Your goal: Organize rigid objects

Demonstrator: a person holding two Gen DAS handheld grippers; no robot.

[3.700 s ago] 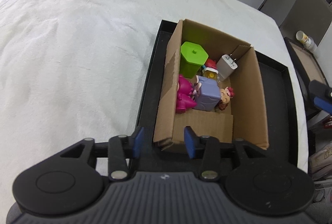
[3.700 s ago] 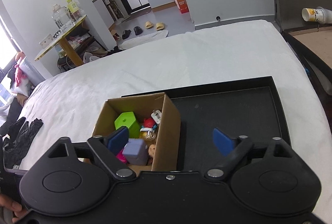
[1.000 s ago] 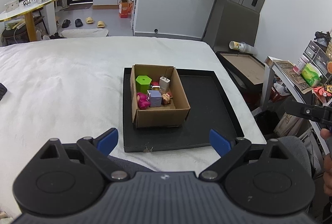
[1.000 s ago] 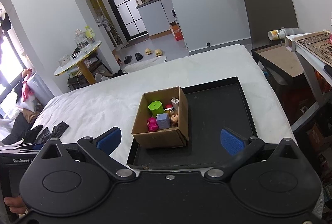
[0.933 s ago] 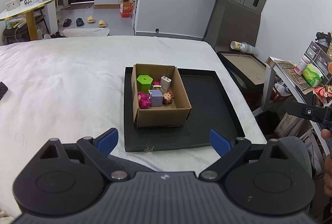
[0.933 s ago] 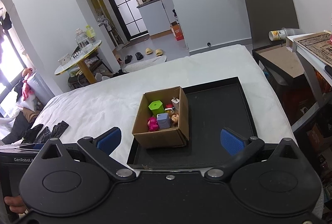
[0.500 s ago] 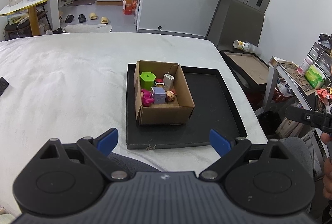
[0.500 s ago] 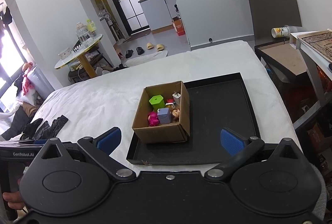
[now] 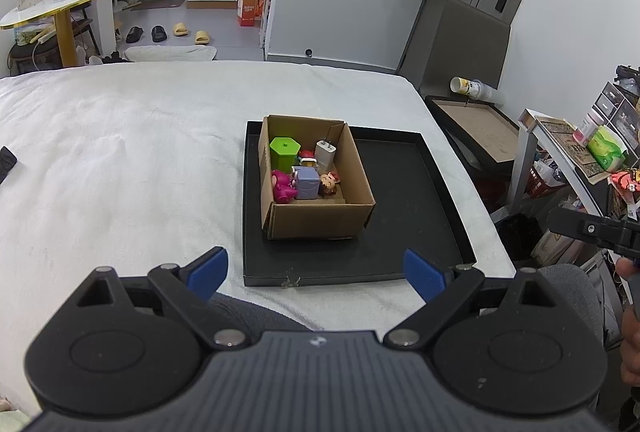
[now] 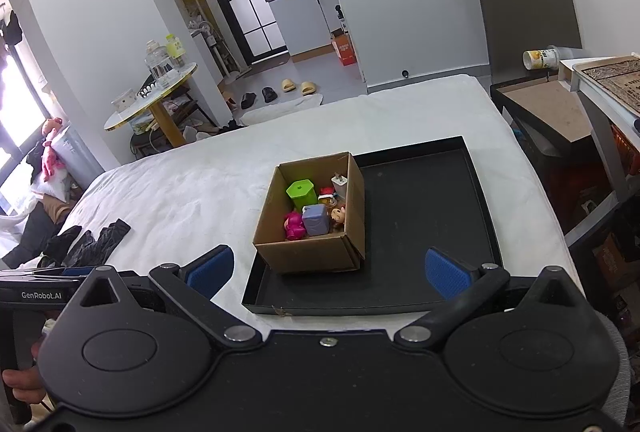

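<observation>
Small toys packed in a cardboard box, both grippers held back with nothing in them.

Left wrist view: the left gripper [image 9: 316,270] has its fingers spread wide and empty, well short of the cardboard box [image 9: 316,220] on the black tray [image 9: 404,200] on the bed [image 9: 120,152]. The green hexagonal container [image 9: 285,150], white charger [image 9: 326,154] and lilac cube [image 9: 306,182] look light and hard; grip flat sides.
Right wrist view: the right gripper [image 10: 326,270] is likewise spread and empty; the box's thin walls would likely flex, so support it low.
</observation>
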